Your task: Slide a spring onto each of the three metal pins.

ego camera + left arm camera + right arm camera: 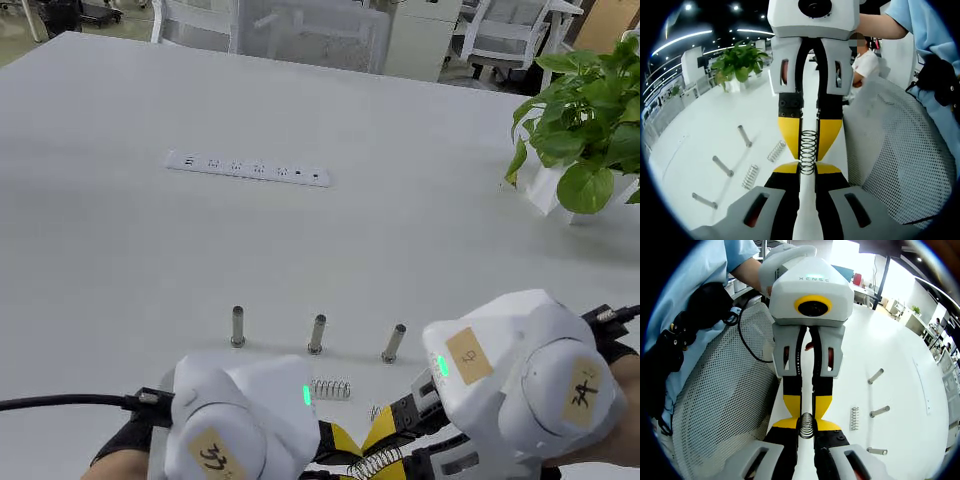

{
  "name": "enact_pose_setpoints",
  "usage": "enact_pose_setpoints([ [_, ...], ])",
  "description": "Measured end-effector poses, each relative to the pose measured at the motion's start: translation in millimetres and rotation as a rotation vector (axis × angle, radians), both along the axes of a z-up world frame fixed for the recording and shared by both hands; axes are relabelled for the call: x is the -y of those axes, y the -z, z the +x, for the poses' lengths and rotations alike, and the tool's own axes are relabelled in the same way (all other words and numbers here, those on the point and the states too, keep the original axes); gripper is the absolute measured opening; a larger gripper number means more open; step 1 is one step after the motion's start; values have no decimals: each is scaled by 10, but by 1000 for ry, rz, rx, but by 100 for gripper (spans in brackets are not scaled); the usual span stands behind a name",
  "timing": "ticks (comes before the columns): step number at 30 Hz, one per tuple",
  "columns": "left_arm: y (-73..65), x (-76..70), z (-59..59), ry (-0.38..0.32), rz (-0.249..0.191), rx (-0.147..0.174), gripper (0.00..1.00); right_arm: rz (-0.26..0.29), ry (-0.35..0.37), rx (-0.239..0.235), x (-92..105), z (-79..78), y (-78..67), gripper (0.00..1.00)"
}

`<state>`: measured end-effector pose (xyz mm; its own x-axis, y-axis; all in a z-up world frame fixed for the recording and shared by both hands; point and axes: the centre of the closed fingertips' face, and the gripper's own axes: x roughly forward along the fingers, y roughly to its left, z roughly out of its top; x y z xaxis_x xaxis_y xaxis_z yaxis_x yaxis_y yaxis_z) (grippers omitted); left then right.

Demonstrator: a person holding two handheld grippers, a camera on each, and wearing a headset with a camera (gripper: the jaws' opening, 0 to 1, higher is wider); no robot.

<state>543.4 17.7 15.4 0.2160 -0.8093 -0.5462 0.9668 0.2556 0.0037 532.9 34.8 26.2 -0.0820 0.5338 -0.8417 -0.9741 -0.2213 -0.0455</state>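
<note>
Three metal pins stand upright in a row on the white table (120,250): left pin (237,326), middle pin (316,334), right pin (393,343). All three are bare. At the near table edge my left gripper (807,169) and right gripper (806,428) face each other tip to tip. One spring (808,147) spans between them, each gripper shut on one end. In the head view this spring (374,463) shows below the yellow tips. A loose spring (330,388) lies in front of the middle pin, with another (776,150) beside it.
A white power strip (247,168) lies mid-table beyond the pins. A potted plant (585,120) stands at the far right. A mesh chair back (900,155) and the person's blue sleeve (685,285) sit close behind the grippers.
</note>
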Motion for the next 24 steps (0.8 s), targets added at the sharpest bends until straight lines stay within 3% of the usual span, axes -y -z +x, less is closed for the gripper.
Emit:
enact_pose_setpoints([
  [8, -3, -17, 29, -64, -40, -30, 8, -17, -15, 6, 0, 12, -4, 8],
  [12, -17, -83, 93, -125, -70, -42, 18, -13, -19, 1, -15, 5, -19, 8],
  [15, -18, -153, 137, -170, -85, -51, 25, -11, -20, -1, -31, 9, -31, 8],
  [18, 15, -279, 183, -215, -68, -42, 34, -18, -29, 1, -34, 10, -38, 8],
  [24, -21, -549, 297, -340, -110, -57, 49, -30, -38, 7, -31, 40, -41, 8],
])
